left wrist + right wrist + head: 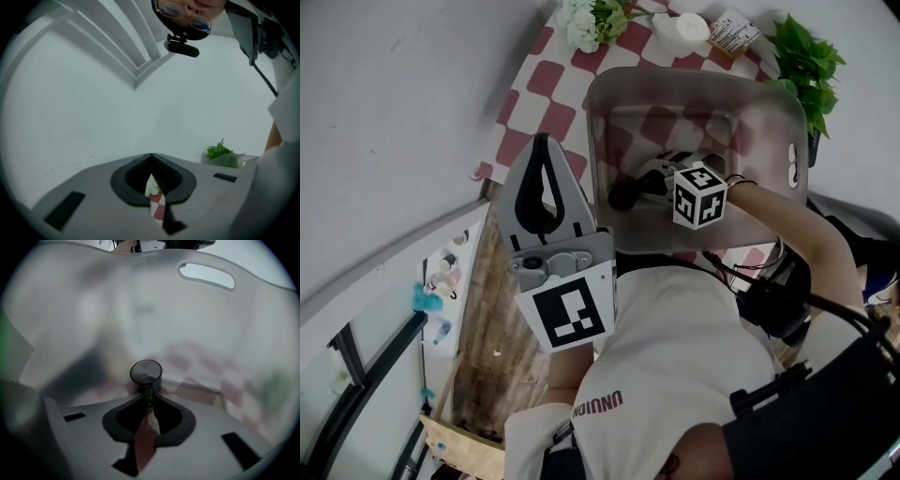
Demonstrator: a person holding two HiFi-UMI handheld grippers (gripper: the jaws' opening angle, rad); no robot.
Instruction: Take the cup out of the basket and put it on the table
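One cup (146, 373) was pinched by the closed right gripper (149, 398) inside the one basket (206, 276), clear of its walls; the left gripper (152, 180) was shut, empty.

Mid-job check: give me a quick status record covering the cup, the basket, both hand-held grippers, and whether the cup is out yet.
cup: dark, inside the basket, right at the tips of the right jaws
basket: translucent, standing on the checkered table
right hand-held gripper: reaching into the basket, jaws closed on the cup's near side
left hand-held gripper: outside the basket, jaws together, nothing held
task state: cup gripped but not yet out of the basket or on the table
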